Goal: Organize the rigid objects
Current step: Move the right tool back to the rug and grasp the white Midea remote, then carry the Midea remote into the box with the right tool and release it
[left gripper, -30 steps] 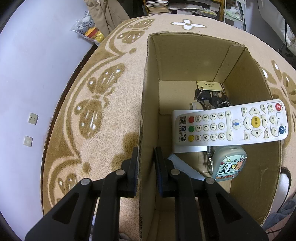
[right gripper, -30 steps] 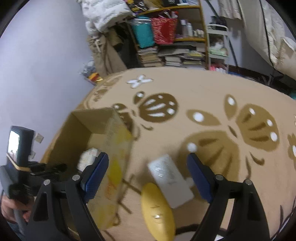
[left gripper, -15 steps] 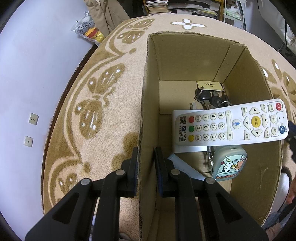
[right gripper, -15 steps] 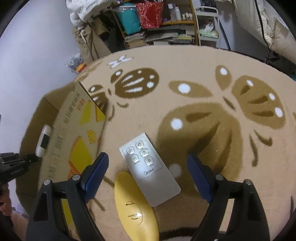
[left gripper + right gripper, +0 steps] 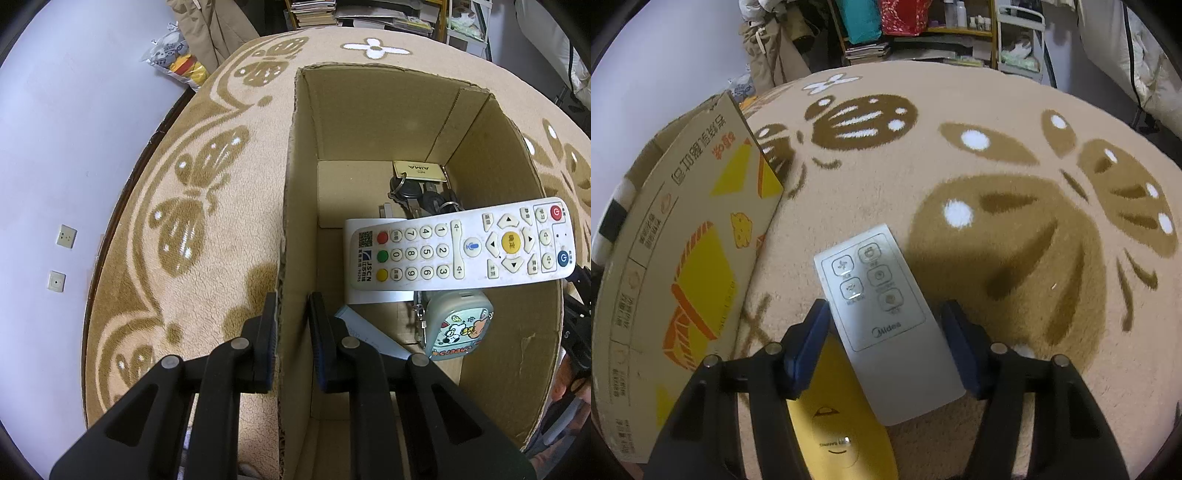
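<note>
left wrist: steep, close, down into cardboard box (image 5: 369, 122) | right wrist: close over rug (image 5: 997, 155) | shared: box

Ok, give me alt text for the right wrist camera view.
The open right gripper straddles a flat white Midea remote control lying on a beige patterned carpet. A yellow oval object lies partly under the remote, and a printed cardboard box stands at left.
</note>
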`<state>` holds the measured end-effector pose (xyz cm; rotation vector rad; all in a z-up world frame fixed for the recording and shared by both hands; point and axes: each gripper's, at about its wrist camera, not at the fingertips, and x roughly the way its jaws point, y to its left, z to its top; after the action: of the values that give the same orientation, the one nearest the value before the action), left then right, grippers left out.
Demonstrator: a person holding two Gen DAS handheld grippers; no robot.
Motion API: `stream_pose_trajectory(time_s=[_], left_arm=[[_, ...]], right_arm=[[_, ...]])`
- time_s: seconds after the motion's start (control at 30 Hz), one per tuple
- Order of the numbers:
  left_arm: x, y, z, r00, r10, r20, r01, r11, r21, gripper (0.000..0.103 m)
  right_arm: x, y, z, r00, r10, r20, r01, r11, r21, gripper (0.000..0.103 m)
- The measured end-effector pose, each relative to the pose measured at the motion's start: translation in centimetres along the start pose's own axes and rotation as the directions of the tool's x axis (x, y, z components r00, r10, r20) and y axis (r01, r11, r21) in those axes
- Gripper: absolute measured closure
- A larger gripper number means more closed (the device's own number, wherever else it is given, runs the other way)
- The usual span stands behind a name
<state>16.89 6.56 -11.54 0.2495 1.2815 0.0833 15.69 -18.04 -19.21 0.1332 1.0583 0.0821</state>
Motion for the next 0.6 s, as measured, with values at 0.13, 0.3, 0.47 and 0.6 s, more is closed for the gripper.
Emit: stream_pose_trajectory(time_s=[0.13, 0.3, 0.47, 0.6], left_arm=[[0.01, 0.0, 0.0, 1.0, 0.0, -0.001, 0.0, 1.0, 0.0, 0.087], [-0.02, 0.01, -0.02, 1.0, 0.0, 0.001, 0.0, 1.0, 0.001, 0.087], [-0.13, -0.15, -0.16, 1.0, 0.006, 0.006, -0.006, 1.0, 0.003, 0.087], [-0.14, -0.18, -0.2, 1.0, 0.005, 0.005, -0.005, 1.0, 0.001, 0.087]], right_arm=[[0.03, 0.32, -0.17, 1.0, -0.028, 0.005, 0.028, 0.999, -0.027, 0.039], [-0.2, -0.15, -0.26, 0.998, -0.053, 0.024, 0.053, 0.999, -0.007, 0.047], [-0.35, -0.35, -0.21, 0.998, -0.058, 0.035, 0.057, 0.998, 0.009, 0.05], [-0.4, -0.37, -0.25, 0.997, -0.061, 0.038, 0.061, 0.998, 0.015, 0.05]])
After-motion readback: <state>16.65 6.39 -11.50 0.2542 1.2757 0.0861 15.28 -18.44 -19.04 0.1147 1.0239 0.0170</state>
